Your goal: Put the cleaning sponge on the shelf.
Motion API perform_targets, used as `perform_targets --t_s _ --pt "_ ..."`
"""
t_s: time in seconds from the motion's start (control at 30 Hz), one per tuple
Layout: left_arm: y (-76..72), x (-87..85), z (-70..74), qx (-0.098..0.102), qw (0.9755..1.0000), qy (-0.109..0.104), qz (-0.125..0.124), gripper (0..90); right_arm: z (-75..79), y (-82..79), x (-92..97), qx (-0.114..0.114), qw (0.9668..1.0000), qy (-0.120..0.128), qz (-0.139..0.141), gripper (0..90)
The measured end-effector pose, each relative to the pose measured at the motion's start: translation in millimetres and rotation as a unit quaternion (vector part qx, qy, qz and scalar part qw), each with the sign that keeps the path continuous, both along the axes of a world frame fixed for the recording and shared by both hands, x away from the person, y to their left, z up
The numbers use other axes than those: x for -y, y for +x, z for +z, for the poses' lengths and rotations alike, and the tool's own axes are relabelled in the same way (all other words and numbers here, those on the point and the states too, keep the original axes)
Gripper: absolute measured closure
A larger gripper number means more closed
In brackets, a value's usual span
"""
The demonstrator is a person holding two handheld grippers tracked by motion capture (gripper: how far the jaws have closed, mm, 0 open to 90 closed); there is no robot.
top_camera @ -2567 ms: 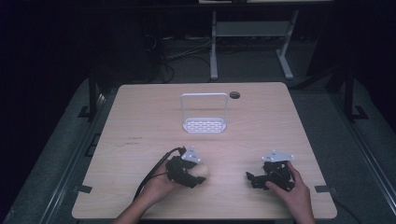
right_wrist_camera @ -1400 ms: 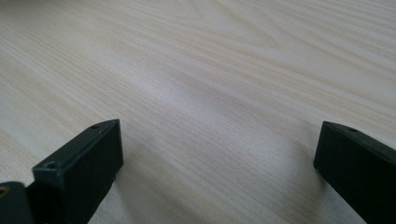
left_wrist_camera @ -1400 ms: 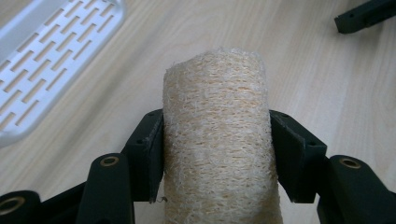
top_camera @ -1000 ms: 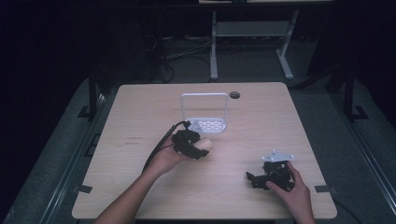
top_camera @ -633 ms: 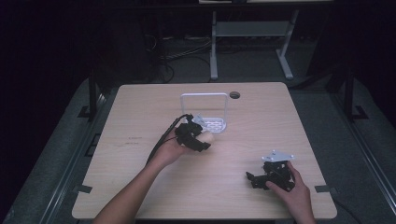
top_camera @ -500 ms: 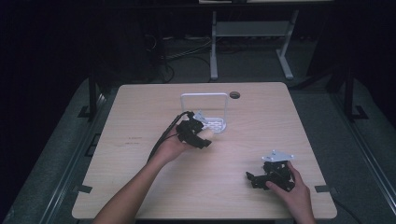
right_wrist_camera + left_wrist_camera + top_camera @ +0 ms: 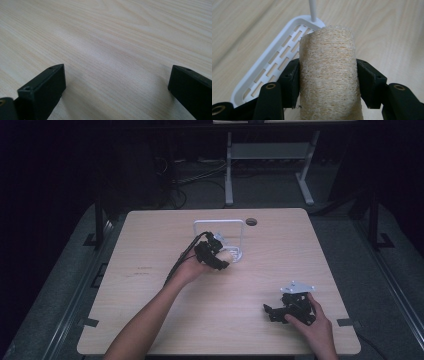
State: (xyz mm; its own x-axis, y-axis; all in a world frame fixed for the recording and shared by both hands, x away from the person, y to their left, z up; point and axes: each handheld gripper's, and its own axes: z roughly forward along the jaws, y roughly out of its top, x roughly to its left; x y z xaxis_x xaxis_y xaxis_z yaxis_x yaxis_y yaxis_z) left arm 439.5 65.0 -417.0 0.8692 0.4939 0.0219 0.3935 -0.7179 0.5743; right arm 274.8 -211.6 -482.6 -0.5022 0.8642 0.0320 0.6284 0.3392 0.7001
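- Two grippers at work over one pale wooden bench [image 7: 165, 320]; largest item first, smallest last.
- Bench: bare wood grain across most of it, a small dark round hole [image 7: 251, 222] near the far edge.
- White rack [image 7: 218, 223]: upright wire frame with a slotted tray at its foot, far centre of the bench. In the left gripper view the tray [image 7: 257, 82] lies below and beyond the load, slots plain.
- Right gripper [image 7: 270, 310]: resting near the bench's near right corner, well apart from the rack. Fingers wide, nothing between them, bare wood beneath in the right gripper view.
- Left gripper [image 7: 223, 260]: just in front of the rack, fingers [image 7: 291, 82] pressed on either side of a loofah roll.
- Loofah roll [image 7: 328, 75]: tan, fibrous, cylinder-shaped, held at mid-length, its free end over the tray's corner.
- Risk, judged: the roll is soft and springy; released off-centre it may land on the tray's rim and roll off onto the bench. Its end could also catch the wire post [image 7: 313, 10] and knock the light rack.
- View difference: the high view gives layout and the gap between hands, but the roll there is a pale speck; the left gripper view shows grip, texture and slots.
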Motion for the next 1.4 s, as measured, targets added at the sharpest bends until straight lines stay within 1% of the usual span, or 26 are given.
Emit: perform_targets --t_s 0.03,0.07,0.23,0.3,0.43,0.5,0.6,0.77,0.8,0.83,0.9,0.97,1.0,1.13,1.17,1.27,1.3,1.33,1.4 --pt "2.0 1.0 -0.6 0.001 1.0 0.004 0.002 41.2 -0.1 0.0 0.0 0.0 1.0 0.0 0.0 0.9" --pt "3.6 2.3 -1.6 -0.003 1.0 0.002 0.003 41.2 0.1 -0.1 -0.1 -0.001 1.0 0.0 0.0 0.9" --pt "11.0 6.6 -4.4 0.0 1.0 0.003 0.006 41.2 0.0 0.0 0.0 0.0 1.0 0.0 0.0 0.9" --pt "16.6 9.5 -7.0 -0.002 0.9999 0.004 0.013 41.2 -0.1 0.1 0.1 0.0 1.0 -0.001 0.0 0.9" --pt "19.9 13.1 -8.6 -0.001 0.9999 0.006 0.015 41.1 0.1 -0.1 0.0 -0.001 1.0 0.0 0.0 1.0" --pt "22.6 17.5 -10.0 -0.002 0.9998 0.009 0.015 41.1 0.0 0.0 0.0 0.0 1.0 0.0 0.0 0.9" --pt "25.2 19.7 -12.1 -0.007 0.9998 0.009 0.016 41.1 -0.2 0.0 0.0 0.0 1.0 0.001 0.0 0.9" --pt "29.2 20.6 -17.5 0.002 0.9997 0.019 0.017 41.0 -0.2 0.1 0.1 0.001 1.0 0.0 0.001 1.0" --pt "30.3 20.7 -20.0 -0.003 0.9996 0.019 0.022 41.0 -0.3 0.3 0.2 0.002 1.0 -0.001 0.001 0.9" --pt "30.3 20.7 -20.0 -0.003 0.9996 0.019 0.022 41.0 -0.3 0.3 0.2 0.002 1.0 -0.001 0.001 0.9" --pt "33.7 19.7 -23.0 -0.001 0.9994 0.027 0.021 40.9 -0.1 0.1 0.1 0.0 1.0 -0.001 0.0 1.0" --pt "33.8 20.0 -23.9 -0.003 0.9994 0.028 0.022 40.9 -0.1 0.1 0.1 0.0 1.0 -0.001 0.0 1.0" --pt "34.1 20.1 -24.8 -0.001 0.9992 0.032 0.023 40.8 -0.1 0.1 0.1 0.001 1.0 -0.001 0.0 0.9" --pt "34.4 20.3 -25.5 -0.001 0.9993 0.029 0.025 39.7 -0.1 0.1 0.0 0.0 1.0 -0.001 0.0 0.9" --pt "34.3 20.2 -25.1 0.001 0.9992 0.029 0.026 37.1 -0.1 0.1 0.1 0.001 1.0 -0.001 0.0 0.9" --pt "33.3 19.9 -22.6 0.007 0.9992 0.029 0.026 33.8 -0.1 0.0 0.0 0.0 1.0 -0.001 0.0 1.0" --pt "31.3 18.9 -19.4 0.009 0.9993 0.021 0.029 33.6 -0.1 0.0 0.0 0.0 1.0 -0.001 0.0 0.9" --pt "31.3 18.9 -19.4 0.009 0.9993 0.021 0.029 33.6 -0.1 0.0 0.0 0.0 1.0 -0.001 0.0 0.9" --pt "28.4 17.3 -15.7 0.009 0.9993 0.012 0.034 33.6 -0.2 0.1 0.1 0.001 1.0 0.0 0.001 0.9"
